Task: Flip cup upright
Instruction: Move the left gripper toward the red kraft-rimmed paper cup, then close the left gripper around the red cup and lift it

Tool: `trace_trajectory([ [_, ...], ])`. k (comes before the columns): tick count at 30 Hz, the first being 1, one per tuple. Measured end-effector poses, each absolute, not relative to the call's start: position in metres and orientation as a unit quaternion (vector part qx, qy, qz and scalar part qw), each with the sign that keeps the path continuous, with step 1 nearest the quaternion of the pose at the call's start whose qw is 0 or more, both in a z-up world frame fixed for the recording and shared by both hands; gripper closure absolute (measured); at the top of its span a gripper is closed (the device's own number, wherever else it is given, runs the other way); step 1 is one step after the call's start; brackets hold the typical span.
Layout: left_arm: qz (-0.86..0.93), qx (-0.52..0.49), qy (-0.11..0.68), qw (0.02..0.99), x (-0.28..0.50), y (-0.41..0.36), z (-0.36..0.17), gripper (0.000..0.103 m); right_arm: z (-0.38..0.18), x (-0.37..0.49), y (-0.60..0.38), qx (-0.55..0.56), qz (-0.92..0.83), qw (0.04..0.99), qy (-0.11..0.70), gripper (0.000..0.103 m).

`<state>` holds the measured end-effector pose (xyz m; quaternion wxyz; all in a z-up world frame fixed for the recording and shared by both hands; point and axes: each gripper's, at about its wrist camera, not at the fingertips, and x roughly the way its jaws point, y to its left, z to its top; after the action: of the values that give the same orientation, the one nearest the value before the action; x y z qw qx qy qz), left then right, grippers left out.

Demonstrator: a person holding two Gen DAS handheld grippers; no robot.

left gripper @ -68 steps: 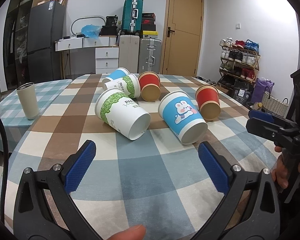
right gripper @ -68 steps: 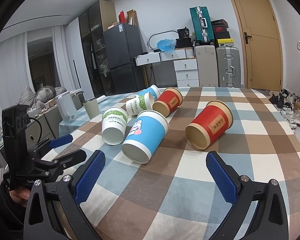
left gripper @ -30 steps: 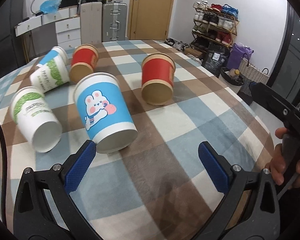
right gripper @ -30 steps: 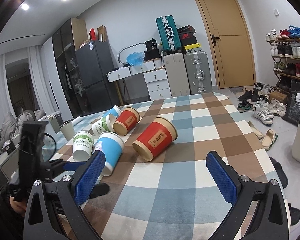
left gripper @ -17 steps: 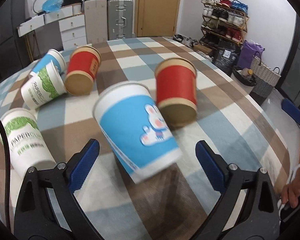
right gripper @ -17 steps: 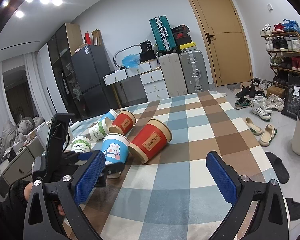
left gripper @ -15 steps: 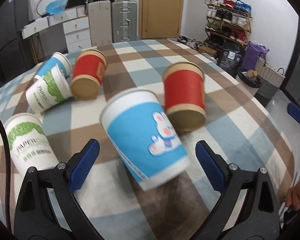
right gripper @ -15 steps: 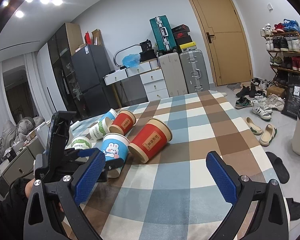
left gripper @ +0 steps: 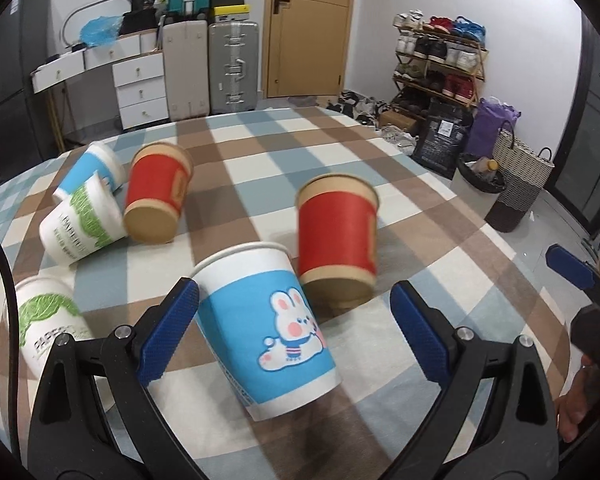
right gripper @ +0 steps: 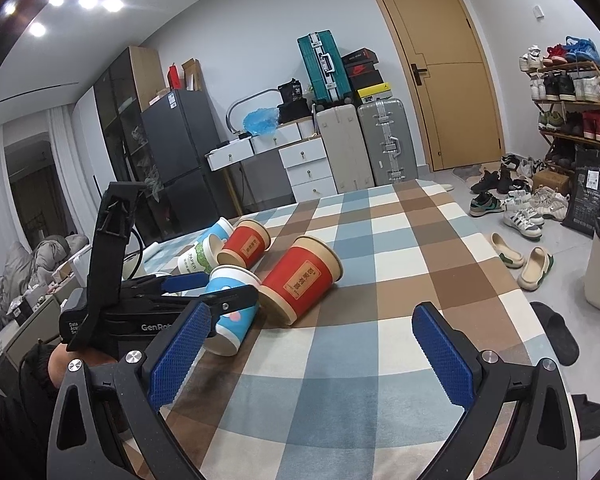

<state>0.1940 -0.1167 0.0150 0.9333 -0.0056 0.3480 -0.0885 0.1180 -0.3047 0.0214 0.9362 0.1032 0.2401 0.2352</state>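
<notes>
A blue paper cup with a rabbit picture (left gripper: 272, 328) lies tilted on the checked tablecloth, rim pointing away. It lies between the open jaws of my left gripper (left gripper: 296, 332), nearer the left finger (left gripper: 168, 332); I cannot tell whether it touches. In the right wrist view the cup (right gripper: 230, 320) sits inside the left gripper (right gripper: 204, 290). My right gripper (right gripper: 312, 356) is open and empty, above the table nearer me.
A red cup (left gripper: 338, 236) lies just behind the blue one. Another red cup (left gripper: 156, 196), two green-printed white cups (left gripper: 84, 220) (left gripper: 48, 324) and a second blue cup (left gripper: 90, 168) lie to the left. The table edge (left gripper: 512, 256) curves at the right.
My left gripper has moved in and around the rabbit cup, which now sits between its jaws. The right gripper has stayed nearly still and open.
</notes>
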Motion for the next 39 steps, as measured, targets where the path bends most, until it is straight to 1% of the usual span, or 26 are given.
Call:
trace_trajectory([
  [3, -0.096, -0.003, 0.346, 0.933, 0.200, -0.130, 0.019, 0.008, 0.021, 0.118, -0.311, 0.109, 0.228, 0.938, 0.239, 0.000],
  [5, -0.101, -0.003, 0.345, 0.933, 0.205, -0.136, 0.022, 0.013, 0.019, 0.120, -0.317, 0.118, 0.221, 0.937, 0.243, 0.000],
  [13, -0.138, 0.003, 0.340, 0.930, 0.215, -0.166, 0.046, 0.013, 0.013, 0.131, -0.336, 0.153, 0.211, 0.930, 0.259, 0.000],
  [14, -0.147, 0.007, 0.343, 0.928, 0.214, -0.173, 0.047, 0.016, 0.012, 0.131, -0.339, 0.155, 0.202, 0.931, 0.260, 0.000],
  [15, -0.154, 0.011, 0.349, 0.924, 0.215, -0.179, 0.046, 0.021, 0.012, 0.132, -0.342, 0.157, 0.196, 0.932, 0.260, 0.000],
  [16, -0.158, 0.015, 0.356, 0.921, 0.217, -0.183, 0.044, 0.021, 0.011, 0.132, -0.344, 0.159, 0.194, 0.932, 0.260, 0.000],
  [22, -0.175, 0.018, 0.388, 0.905, 0.232, -0.194, 0.027, 0.021, 0.007, 0.135, -0.368, 0.179, 0.166, 0.933, 0.265, 0.000],
  [27, -0.169, 0.041, 0.414, 0.894, 0.246, -0.206, 0.007, 0.024, 0.004, 0.138, -0.376, 0.187, 0.162, 0.930, 0.270, 0.000],
  [29, -0.157, 0.059, 0.412, 0.896, 0.248, -0.211, 0.002, 0.024, 0.004, 0.137, -0.375, 0.185, 0.163, 0.930, 0.272, 0.000],
  [32, -0.145, 0.082, 0.412, 0.896, 0.252, -0.216, -0.003, 0.033, 0.004, 0.139, -0.369, 0.181, 0.167, 0.929, 0.275, 0.000],
  [34, -0.138, 0.099, 0.416, 0.893, 0.254, -0.220, -0.007, 0.034, 0.006, 0.137, -0.366, 0.177, 0.169, 0.930, 0.274, 0.000],
  [35, -0.133, 0.107, 0.415, 0.894, 0.255, -0.221, -0.008, 0.038, 0.007, 0.135, -0.365, 0.174, 0.170, 0.931, 0.271, 0.000],
  [36, -0.127, 0.116, 0.414, 0.894, 0.256, -0.222, -0.010, 0.046, 0.008, 0.135, -0.365, 0.172, 0.170, 0.932, 0.269, 0.000],
  [39, -0.127, 0.111, 0.405, 0.899, 0.256, -0.220, -0.007, 0.048, 0.009, 0.132, -0.363, 0.167, 0.169, 0.934, 0.267, 0.000],
])
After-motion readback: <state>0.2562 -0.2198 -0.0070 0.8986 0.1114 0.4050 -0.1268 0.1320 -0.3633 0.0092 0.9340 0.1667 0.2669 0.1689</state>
